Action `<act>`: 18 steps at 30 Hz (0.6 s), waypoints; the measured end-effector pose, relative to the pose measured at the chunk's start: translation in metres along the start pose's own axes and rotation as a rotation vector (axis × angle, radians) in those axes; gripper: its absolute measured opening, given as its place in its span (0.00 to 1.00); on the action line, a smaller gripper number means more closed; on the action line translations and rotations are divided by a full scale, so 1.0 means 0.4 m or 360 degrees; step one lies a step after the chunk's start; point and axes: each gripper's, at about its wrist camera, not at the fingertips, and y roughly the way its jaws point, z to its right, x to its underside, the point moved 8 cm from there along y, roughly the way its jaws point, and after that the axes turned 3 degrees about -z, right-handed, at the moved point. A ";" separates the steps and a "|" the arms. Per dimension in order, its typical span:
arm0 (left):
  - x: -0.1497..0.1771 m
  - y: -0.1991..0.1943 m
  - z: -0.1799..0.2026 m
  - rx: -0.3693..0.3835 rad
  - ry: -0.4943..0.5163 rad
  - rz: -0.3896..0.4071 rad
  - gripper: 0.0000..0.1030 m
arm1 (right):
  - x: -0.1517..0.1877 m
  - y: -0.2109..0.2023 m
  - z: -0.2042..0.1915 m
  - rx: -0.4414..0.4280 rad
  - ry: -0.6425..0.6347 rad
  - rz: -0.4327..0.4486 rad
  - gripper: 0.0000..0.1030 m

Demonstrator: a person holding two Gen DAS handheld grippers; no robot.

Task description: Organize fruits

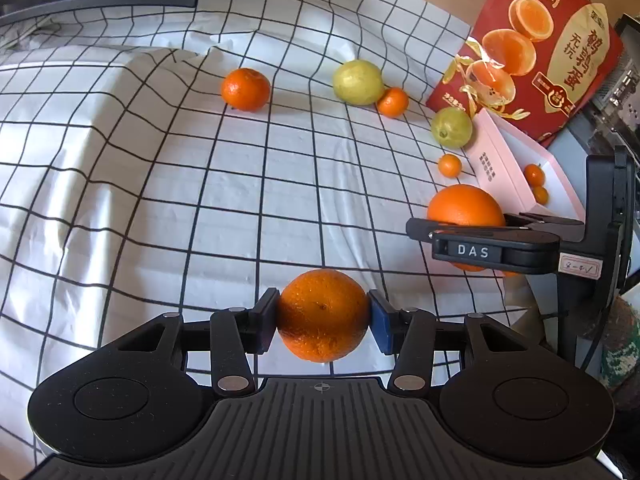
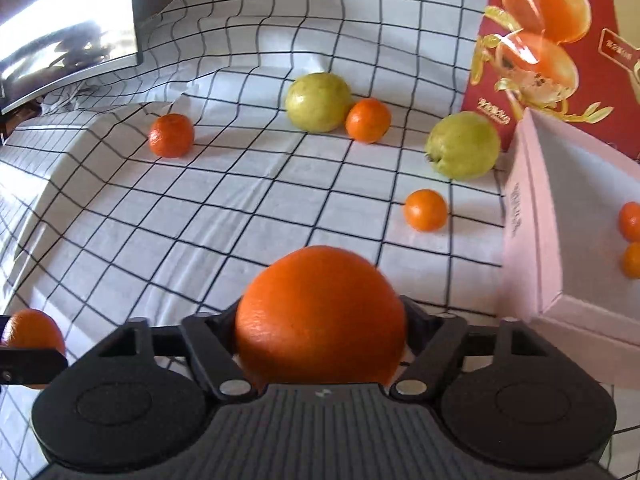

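A: Starting on our left, we see the left hand-held gripper [image 1: 323, 316] tilted downward over the checked cloth [image 1: 160, 200], and its two pads are pressed against the sides of a mandarin [image 1: 323, 314], one on each side. So it is gripping that fruit, held clear above the cloth on the bench.

B: Agreed. From the right wrist view we catch the same mandarin [image 2: 32, 330] at the far left edge.

A: Moving right, the right hand-held gripper [image 2: 320, 332] also slopes down toward the cloth [image 2: 200, 220]. Its fingers sit against both flanks of a large orange [image 2: 320, 316], which fills the gap between them.

B: We read that as a grip on the large orange [image 1: 464, 206]; in the left view the right hand-held gripper [image 1: 468, 236] lies side-on across that fruit, near the pink box [image 1: 500, 168].

A: Beyond both hands, loose fruit rests on the cloth: a small mandarin [image 2: 171, 135] at left, a green guava [image 2: 318, 102] touching another mandarin [image 2: 368, 120], then a second guava [image 2: 462, 146] and a kumquat [image 2: 425, 210] nearer us.

B: And at the right, the pink box [image 2: 532, 216] holds two small orange fruits [image 2: 631, 222], with the red carton [image 2: 560, 40] standing behind it.
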 end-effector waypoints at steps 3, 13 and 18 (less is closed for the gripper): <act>-0.001 0.001 0.004 0.0011 0.0001 0.0005 0.51 | 0.009 -0.008 -0.008 0.0039 -0.0021 -0.0008 0.70; -0.017 0.031 0.029 0.0064 0.0038 -0.0024 0.51 | 0.090 -0.099 0.006 0.0020 0.0154 -0.0054 0.70; -0.025 0.050 0.068 0.0120 0.0103 -0.0045 0.51 | 0.142 -0.137 0.014 0.0000 0.0232 -0.0073 0.69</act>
